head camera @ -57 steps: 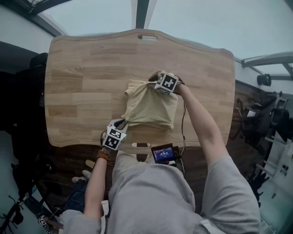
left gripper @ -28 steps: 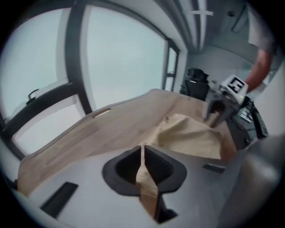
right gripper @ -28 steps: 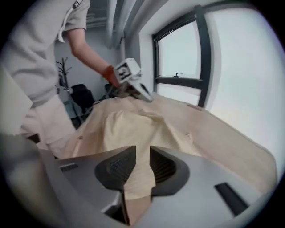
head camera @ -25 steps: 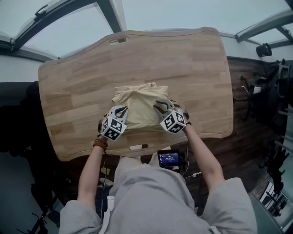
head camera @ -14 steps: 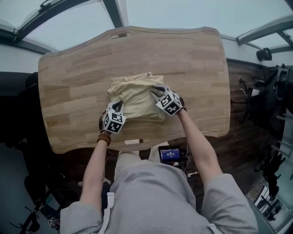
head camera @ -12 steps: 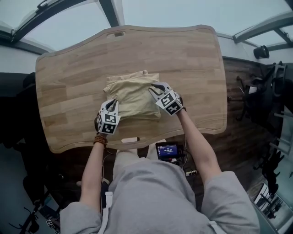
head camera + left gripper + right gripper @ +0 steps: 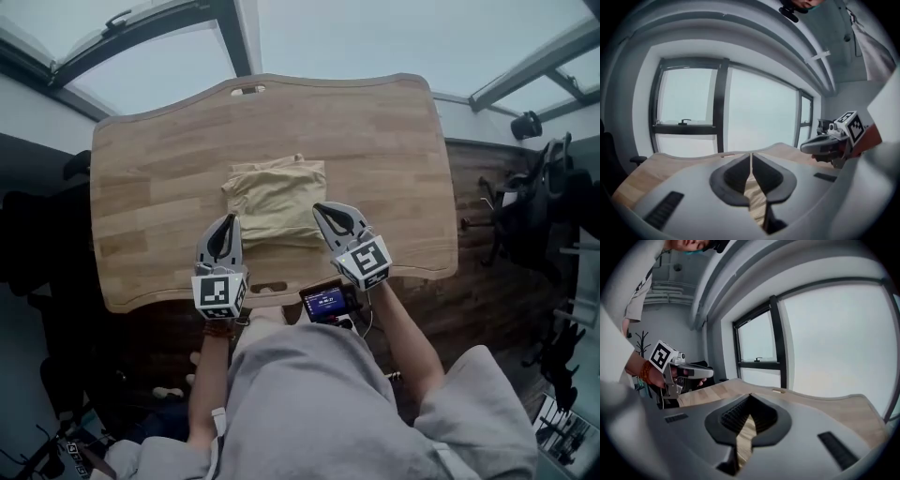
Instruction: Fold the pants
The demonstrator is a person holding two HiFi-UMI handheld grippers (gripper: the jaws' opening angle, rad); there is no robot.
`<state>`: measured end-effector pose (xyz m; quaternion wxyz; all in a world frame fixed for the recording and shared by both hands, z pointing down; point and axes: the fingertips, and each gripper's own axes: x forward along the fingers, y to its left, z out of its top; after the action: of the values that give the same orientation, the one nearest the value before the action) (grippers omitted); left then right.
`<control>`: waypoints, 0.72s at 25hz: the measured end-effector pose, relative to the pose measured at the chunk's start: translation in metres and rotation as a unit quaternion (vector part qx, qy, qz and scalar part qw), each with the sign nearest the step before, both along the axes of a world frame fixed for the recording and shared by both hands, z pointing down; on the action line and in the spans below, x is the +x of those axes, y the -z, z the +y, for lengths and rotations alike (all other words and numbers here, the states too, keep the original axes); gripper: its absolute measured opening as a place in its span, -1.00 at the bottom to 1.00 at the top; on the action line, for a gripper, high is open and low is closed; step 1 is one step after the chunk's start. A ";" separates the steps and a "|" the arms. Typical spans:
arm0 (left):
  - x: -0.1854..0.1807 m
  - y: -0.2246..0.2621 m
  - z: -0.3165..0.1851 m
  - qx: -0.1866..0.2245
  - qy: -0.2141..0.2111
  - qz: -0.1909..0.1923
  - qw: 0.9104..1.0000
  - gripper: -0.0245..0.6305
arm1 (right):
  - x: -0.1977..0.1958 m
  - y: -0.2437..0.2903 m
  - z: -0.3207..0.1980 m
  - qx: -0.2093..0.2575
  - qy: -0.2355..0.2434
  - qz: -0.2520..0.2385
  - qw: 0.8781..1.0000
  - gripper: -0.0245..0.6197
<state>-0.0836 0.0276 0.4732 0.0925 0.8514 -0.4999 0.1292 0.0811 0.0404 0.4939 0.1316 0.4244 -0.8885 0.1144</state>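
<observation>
Pants (image 7: 275,199) lie folded into a compact tan rectangle on the table (image 7: 150,178), midway between its left and right edges and somewhat nearer the near edge than the far one. The fold's far edge shows a few layered ridges; the near edge runs straight.

The left gripper (image 7: 228,223) is held up over the near edge, its tips in line with the pants' near left corner. Its jaws are pressed together, with no cloth between them; only a sliver of tan fabric shows far below through the gap behind the pads.

The right gripper (image 7: 321,208) is held up beside it, its tips over the pants' near right part. Its jaws have just been closing and now meet, with nothing held; a strip of wood grain shows behind them.

Both grippers point across the table toward the windows (image 7: 689,110), close to level, each visible in the other's view.

A small lit screen (image 7: 326,302) sits just below the near edge, between the person's arms.
</observation>
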 end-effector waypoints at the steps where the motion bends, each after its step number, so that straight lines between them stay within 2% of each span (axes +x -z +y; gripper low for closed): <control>1: 0.002 0.005 0.009 0.005 -0.011 0.002 1.000 -0.87 | -0.011 0.011 0.008 0.012 0.002 0.004 1.000 -0.91; 4: 0.006 0.012 0.038 0.009 -0.048 0.002 0.999 -0.87 | -0.038 0.031 0.032 0.032 -0.002 0.017 0.999 -0.91; 7: -0.003 0.014 0.064 0.009 -0.069 0.009 0.998 -0.87 | -0.054 0.039 0.053 0.034 -0.029 0.023 0.999 -0.91; 13: -0.038 0.008 0.097 -0.002 -0.062 0.037 0.997 -0.87 | -0.079 0.045 0.083 0.027 -0.059 0.019 0.998 -0.91; 18: -0.055 -0.002 0.105 -0.011 -0.057 0.036 0.998 -0.88 | -0.092 0.052 0.095 0.032 -0.067 0.026 0.997 -0.91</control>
<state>-0.1391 0.1324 0.4756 0.1120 0.8814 -0.4458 0.1090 -0.0113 0.1351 0.4421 0.1332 0.4897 -0.8576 0.0839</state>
